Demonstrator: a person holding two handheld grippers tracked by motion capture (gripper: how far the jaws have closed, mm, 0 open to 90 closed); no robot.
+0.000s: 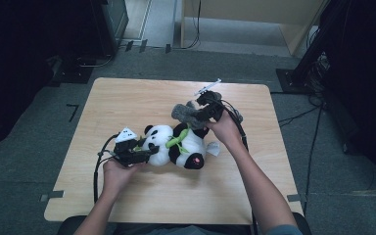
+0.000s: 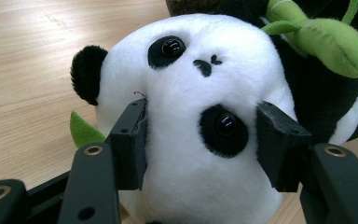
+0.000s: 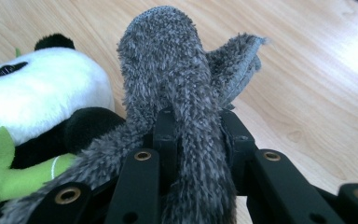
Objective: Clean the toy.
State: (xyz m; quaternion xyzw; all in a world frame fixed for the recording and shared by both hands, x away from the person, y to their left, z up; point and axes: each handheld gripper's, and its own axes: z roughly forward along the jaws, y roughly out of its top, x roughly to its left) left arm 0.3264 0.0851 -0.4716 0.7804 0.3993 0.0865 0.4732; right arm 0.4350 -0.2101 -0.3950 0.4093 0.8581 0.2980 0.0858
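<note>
A black and white panda plush (image 1: 162,147) lies on its side in the middle of the wooden table (image 1: 127,100), with a green bamboo piece (image 1: 175,141) across its chest. My left gripper (image 1: 148,152) is shut on the panda's white head (image 2: 200,93); both pads (image 2: 131,140) press into the fur beside its eyes. My right gripper (image 1: 199,113) is just behind the panda, shut on a grey fuzzy cloth (image 1: 183,112). In the right gripper view that cloth (image 3: 168,60) sticks up between the jaws of the right gripper (image 3: 193,135), and the panda (image 3: 37,88) lies to its left.
A white tag (image 1: 214,149) hangs off the panda's right side. Cables trail from both grippers over the table. Dark equipment racks (image 1: 352,54) and floor cables stand to the right of the table, and a dark cabinet (image 1: 108,22) stands behind it on the left.
</note>
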